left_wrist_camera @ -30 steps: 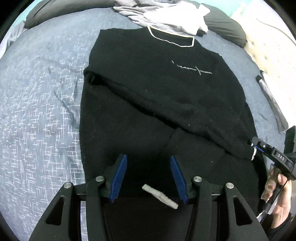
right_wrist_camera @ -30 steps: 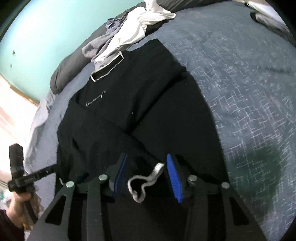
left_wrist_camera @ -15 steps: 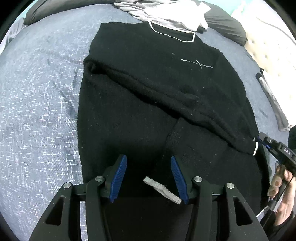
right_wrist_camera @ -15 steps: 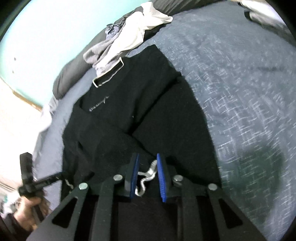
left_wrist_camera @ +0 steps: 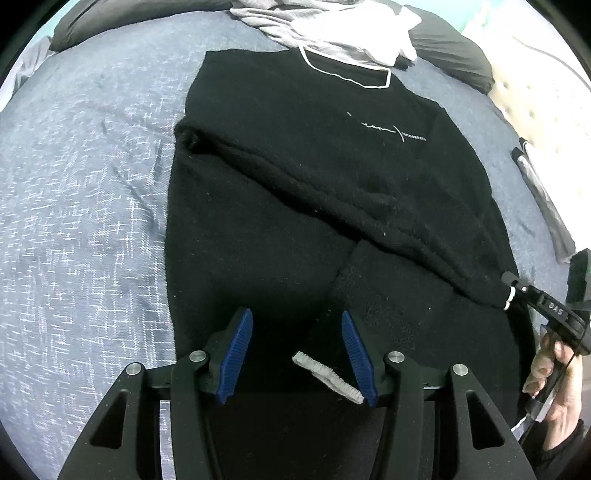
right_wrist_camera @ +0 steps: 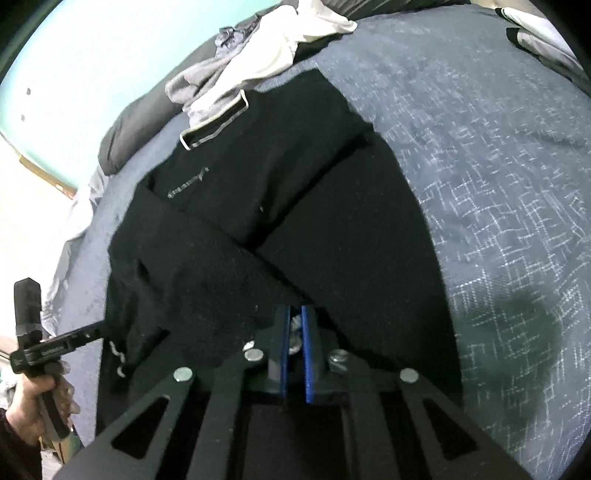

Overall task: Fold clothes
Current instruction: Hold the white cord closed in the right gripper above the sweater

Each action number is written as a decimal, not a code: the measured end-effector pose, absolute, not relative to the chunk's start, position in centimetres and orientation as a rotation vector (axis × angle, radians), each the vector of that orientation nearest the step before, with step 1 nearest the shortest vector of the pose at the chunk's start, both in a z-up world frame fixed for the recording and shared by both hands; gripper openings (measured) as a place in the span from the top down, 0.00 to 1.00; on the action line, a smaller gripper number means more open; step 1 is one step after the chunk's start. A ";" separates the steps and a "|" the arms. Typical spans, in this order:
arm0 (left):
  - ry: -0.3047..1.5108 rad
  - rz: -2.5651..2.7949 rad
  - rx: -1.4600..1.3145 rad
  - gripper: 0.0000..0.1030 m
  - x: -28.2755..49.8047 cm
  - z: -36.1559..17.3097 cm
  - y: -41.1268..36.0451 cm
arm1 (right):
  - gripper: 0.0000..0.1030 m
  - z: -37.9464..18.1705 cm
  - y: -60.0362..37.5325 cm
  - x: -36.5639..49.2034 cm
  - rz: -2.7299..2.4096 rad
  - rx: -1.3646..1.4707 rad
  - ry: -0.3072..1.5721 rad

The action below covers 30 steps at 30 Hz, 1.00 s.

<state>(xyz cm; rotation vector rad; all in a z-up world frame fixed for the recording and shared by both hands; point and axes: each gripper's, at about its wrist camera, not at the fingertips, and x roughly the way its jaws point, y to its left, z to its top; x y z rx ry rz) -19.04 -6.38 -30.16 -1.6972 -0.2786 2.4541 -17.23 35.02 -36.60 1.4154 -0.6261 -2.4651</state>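
Note:
A black sweater [left_wrist_camera: 314, 177] with a white-edged collar lies flat on the blue-grey bedspread [left_wrist_camera: 74, 192], one sleeve folded diagonally across its body. My left gripper [left_wrist_camera: 297, 321] hovers open over the near hem. A strip of white ribbed trim [left_wrist_camera: 327, 376] lies between its blue pads, close to the right one. My right gripper [right_wrist_camera: 294, 314] is shut on the white-trimmed cuff [right_wrist_camera: 295, 325] of the folded sleeve. In the left wrist view a hand holds that gripper [left_wrist_camera: 511, 286] at the sweater's right edge.
A heap of grey and white clothes [left_wrist_camera: 332, 29] lies just beyond the collar, with a dark pillow [left_wrist_camera: 454, 55] behind it. A folded grey garment [left_wrist_camera: 543, 199] rests at the bed's right side. Bedspread stretches to the left of the sweater.
My right gripper's jaws have come together on the white-trimmed cuff that lay loose between them. The left gripper has stayed open in the same spot.

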 end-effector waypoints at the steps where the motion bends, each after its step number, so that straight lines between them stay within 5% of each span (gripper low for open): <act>1: -0.280 2.458 -1.695 0.47 -19.1 -30.1 -6.8 | 0.96 -36.1 35.2 -16.9 -2.470 1.391 -0.633; 16: -0.294 2.685 -1.706 0.47 -21.5 -28.3 -13.5 | 0.97 -32.6 37.9 -14.5 -2.506 1.201 -0.793; 30: -0.078 2.741 -1.653 0.47 -29.3 -30.2 -12.9 | 0.97 -34.6 39.9 -15.0 -2.498 1.204 -0.895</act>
